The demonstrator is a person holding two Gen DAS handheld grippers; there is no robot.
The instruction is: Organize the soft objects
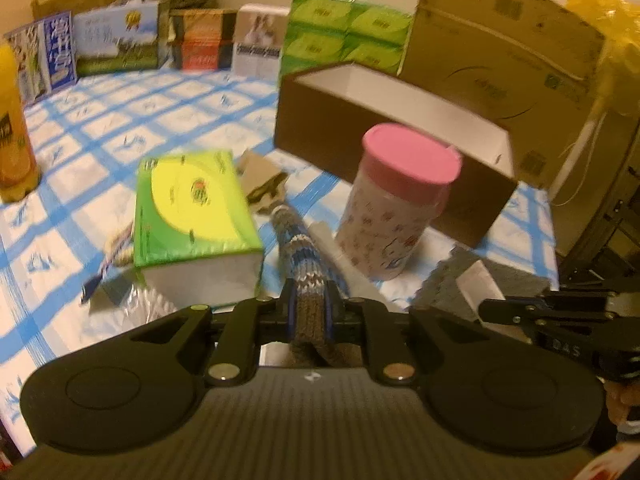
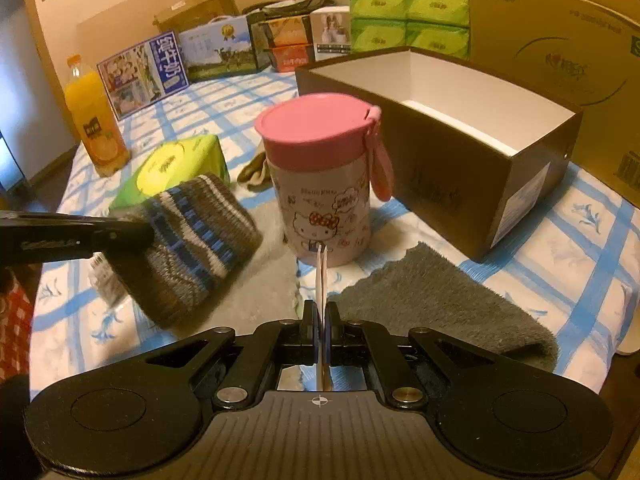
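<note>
Two hand-held grippers are over a bed with a blue-and-white checked sheet [image 2: 592,248]. The left gripper [image 1: 310,312] is clenched on a knitted sock [image 1: 302,256] with grey, blue and white stripes; in the left wrist view the sock stands out forward between the fingers, and in the right wrist view it hangs raised above the sheet, at the left of the pink-lidded Hello Kitty cup [image 2: 324,184]. The right gripper [image 2: 321,326] is also closed, and it pinches a thin white card or tag [image 2: 321,276] that stands up between its fingers; I cannot tell if this tag belongs to the grey fluffy cloth [image 2: 436,304], which lies flat on the sheet just beside and partly under this gripper. The cup stands upright between the sock and an open dark brown box [image 2: 460,168] with a white inside. A green tissue pack [image 1: 196,208] lies on the sheet at the left of the sock, and a small beige and dark fabric piece [image 1: 264,180] lies behind it, near the box. A bottle of orange juice [image 2: 96,120] stands at the far left. Along the wall there are printed cartons [image 2: 180,60], a stack of green tissue packs [image 2: 408,20] and a big cardboard box [image 2: 560,48] behind the open box.
</note>
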